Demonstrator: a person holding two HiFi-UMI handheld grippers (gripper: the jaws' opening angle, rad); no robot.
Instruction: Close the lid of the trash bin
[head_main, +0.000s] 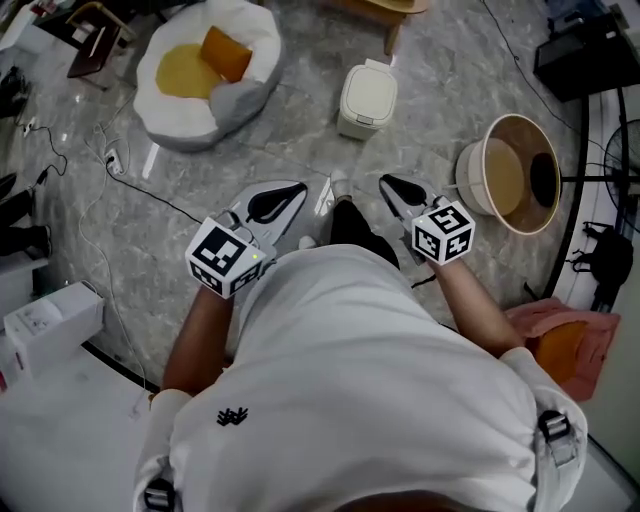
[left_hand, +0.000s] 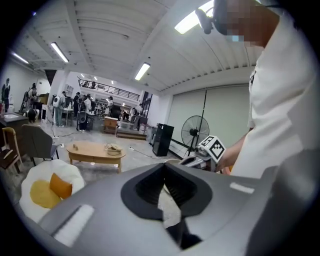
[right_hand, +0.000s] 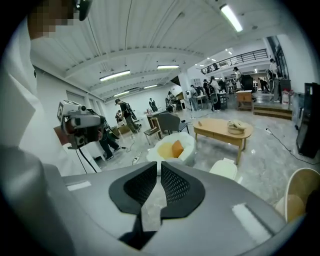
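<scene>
The only markings were the black-and-white square patterns on each gripper's cube and a small black emblem on the person's white shirt (head_main: 232, 416), too small to read. The person stood with both elbows bent and forearms tucked close to the torso. Both grippers were at waist level, pointing forward and out over the marble floor (head_main: 300, 140).

The left gripper (head_main: 298, 190) had its jaws pressed together at the tips, with nothing between them. The right gripper (head_main: 388, 184) had its jaws drawn in to a thin slit, also with nothing between them.

The cream trash bin (head_main: 368, 98) stood on the floor ahead, well apart from both grippers, and its lid appeared to lie flat. It sat between a white beanbag (head_main: 205, 70) and a round beige chair (head_main: 510, 175).
</scene>
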